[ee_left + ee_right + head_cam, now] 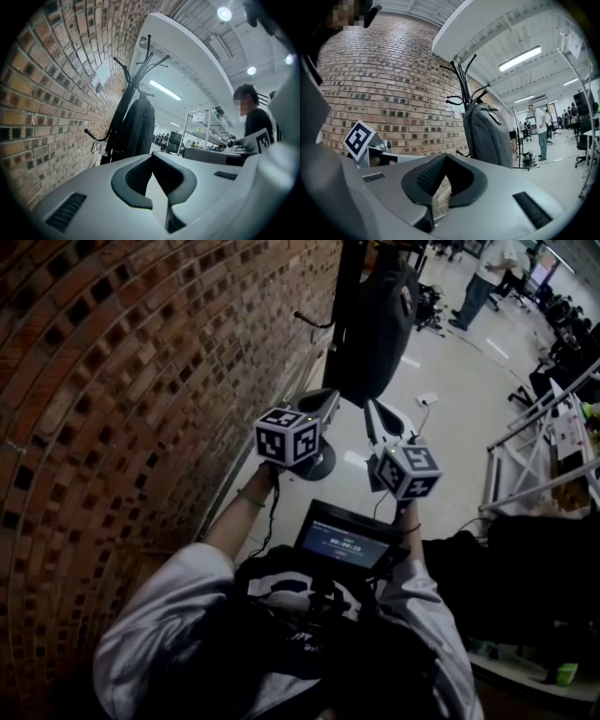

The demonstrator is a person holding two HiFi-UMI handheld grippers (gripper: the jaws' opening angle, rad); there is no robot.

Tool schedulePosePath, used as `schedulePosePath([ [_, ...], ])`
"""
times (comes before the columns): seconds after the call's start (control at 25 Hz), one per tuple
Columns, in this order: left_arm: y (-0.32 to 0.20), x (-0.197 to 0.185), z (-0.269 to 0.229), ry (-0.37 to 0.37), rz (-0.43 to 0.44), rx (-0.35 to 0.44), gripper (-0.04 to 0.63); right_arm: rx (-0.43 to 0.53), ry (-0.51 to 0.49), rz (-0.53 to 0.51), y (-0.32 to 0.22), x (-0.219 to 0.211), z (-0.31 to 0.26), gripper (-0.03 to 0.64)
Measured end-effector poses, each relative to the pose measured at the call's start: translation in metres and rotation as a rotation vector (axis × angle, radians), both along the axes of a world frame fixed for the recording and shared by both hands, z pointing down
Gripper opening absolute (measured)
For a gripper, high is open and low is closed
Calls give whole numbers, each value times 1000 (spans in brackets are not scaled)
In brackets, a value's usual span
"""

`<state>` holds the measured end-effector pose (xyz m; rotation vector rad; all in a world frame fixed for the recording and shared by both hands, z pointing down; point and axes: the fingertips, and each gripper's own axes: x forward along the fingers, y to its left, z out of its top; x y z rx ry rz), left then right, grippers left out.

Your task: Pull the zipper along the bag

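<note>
Both claws are clenched on nothing. The left claw and the right claw point level at the dark grey fabric backpack. It hangs from the black metal coat stand close by the red brick wall, and both claws stop short of it.

I can't make out the zipper slider, nor whether the zip line lies shut or open. This would fit either an approach to the bag or hands drawn back after the pull. If the zip needs working, I judge one claw must pin the fabric, since the bag hangs free and would swing, while the other nips the small pull.

The wall crowds my left. The pale floor on the right lies open as far as a white metal frame rack.
</note>
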<state>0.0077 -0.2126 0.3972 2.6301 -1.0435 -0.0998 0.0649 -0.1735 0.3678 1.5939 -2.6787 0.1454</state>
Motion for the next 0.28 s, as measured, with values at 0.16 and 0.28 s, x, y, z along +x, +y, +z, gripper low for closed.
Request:
schedulePosePath([
  [0.16, -4, -8, 1, 2, -15, 5, 6, 6, -8, 0, -4, -4, 3, 9],
  [0.28, -3, -13, 3, -1, -29, -3, 6, 2, -13, -2, -2, -5, 5, 9],
])
